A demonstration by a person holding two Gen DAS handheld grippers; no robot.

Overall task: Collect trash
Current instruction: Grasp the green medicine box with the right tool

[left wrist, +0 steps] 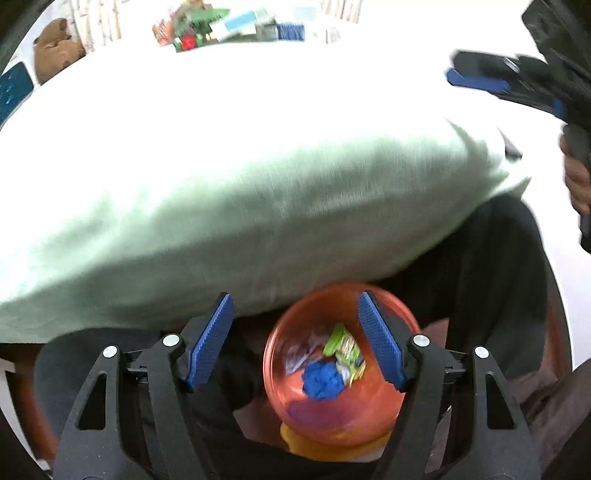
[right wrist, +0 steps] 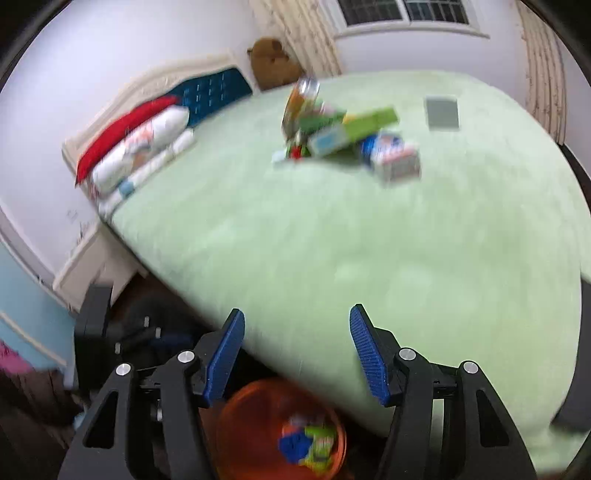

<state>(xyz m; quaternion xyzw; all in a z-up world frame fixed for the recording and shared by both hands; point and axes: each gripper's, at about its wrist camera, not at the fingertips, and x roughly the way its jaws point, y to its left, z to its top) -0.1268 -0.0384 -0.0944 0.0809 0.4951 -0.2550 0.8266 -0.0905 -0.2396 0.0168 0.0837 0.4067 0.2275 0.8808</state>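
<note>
An orange bin (left wrist: 332,373) stands on the floor beside the bed, holding a blue crumpled piece (left wrist: 323,380) and green and white wrappers (left wrist: 343,350). My left gripper (left wrist: 295,339) is open and empty right above the bin. My right gripper (right wrist: 295,354) is open and empty over the bed's edge, with the bin (right wrist: 258,432) below it. A pile of trash (right wrist: 347,136) with boxes, wrappers and a can lies on the light green bed (right wrist: 332,240). The pile also shows far off in the left wrist view (left wrist: 221,26). The right gripper shows at the upper right of the left wrist view (left wrist: 509,81).
Pillows (right wrist: 136,147) and a blue headboard (right wrist: 210,92) are at the bed's left end. A brown plush bear (right wrist: 271,62) sits behind the bed. A grey flat item (right wrist: 442,112) lies on the bed's far right. Dark objects (right wrist: 129,332) stand on the floor left of the bin.
</note>
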